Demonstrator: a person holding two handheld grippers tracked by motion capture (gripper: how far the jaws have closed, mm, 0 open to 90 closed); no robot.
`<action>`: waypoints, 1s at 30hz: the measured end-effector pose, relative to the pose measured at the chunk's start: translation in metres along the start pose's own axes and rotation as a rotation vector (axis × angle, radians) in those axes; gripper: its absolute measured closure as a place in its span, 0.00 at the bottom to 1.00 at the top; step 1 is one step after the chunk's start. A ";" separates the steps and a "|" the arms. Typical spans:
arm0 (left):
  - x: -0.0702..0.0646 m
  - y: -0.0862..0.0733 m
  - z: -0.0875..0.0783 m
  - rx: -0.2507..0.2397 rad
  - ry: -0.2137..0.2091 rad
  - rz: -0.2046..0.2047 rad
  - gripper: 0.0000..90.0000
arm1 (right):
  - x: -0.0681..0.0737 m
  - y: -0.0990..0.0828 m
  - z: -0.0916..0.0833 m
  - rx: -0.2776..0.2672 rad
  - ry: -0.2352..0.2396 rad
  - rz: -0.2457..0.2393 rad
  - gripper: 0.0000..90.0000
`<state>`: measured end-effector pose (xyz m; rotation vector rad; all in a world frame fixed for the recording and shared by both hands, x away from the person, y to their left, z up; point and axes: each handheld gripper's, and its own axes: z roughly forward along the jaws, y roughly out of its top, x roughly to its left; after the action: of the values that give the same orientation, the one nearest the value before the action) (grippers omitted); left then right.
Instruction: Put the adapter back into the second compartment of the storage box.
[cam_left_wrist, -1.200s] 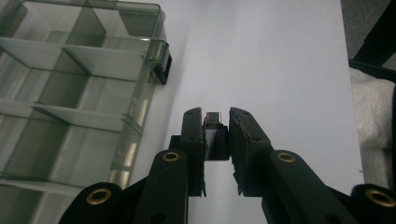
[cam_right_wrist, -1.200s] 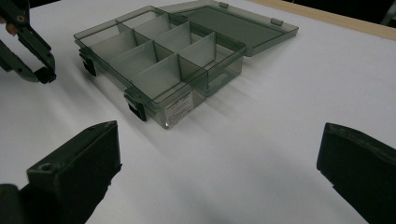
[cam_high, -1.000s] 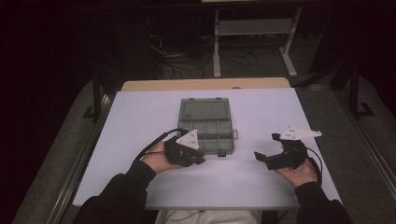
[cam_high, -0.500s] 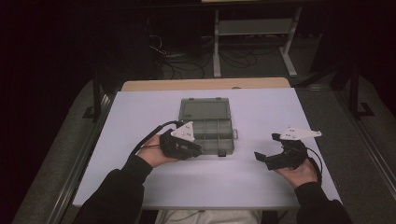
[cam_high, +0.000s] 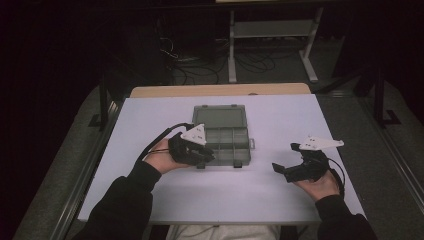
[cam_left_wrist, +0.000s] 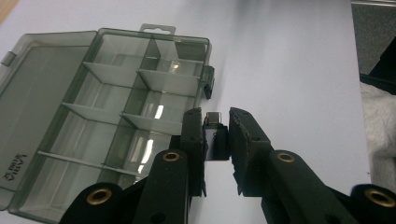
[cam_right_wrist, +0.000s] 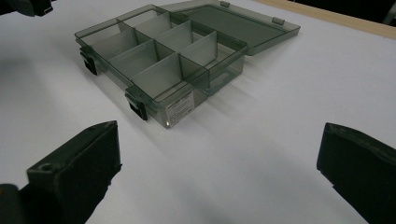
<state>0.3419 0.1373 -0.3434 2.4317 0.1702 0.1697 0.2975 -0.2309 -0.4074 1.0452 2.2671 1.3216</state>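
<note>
The left gripper (cam_left_wrist: 215, 140) has its jaws pinching a small black adapter (cam_left_wrist: 215, 136) with a metal plug tip. Just beyond those jaws, toward their left, lies the open grey compartment box (cam_left_wrist: 107, 112) on the white worktop (cam_high: 280, 195). The right gripper (cam_high: 289, 167) rests apart with jaws spread wide over bare worktop, the box ahead of them.

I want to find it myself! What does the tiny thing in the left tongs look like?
Start at the white table and find the open smoky-grey compartment box. Beside its latch, the left tongs pinch a small black adapter, the one piece with a shiny metal plug tip.
</note>
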 end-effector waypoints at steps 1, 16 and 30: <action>0.001 0.001 -0.001 -0.001 0.001 -0.001 0.85 | 0.000 0.000 0.000 0.000 0.001 0.001 0.00; 0.015 0.010 -0.008 0.011 0.023 -0.009 0.85 | 0.000 0.000 0.001 0.004 0.006 -0.002 0.00; 0.047 0.013 -0.008 -0.033 0.048 -0.065 0.85 | -0.001 0.000 -0.001 -0.009 -0.001 -0.004 0.00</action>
<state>0.3877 0.1400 -0.3252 2.3874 0.2652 0.2002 0.2978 -0.2320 -0.4067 1.0382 2.2594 1.3284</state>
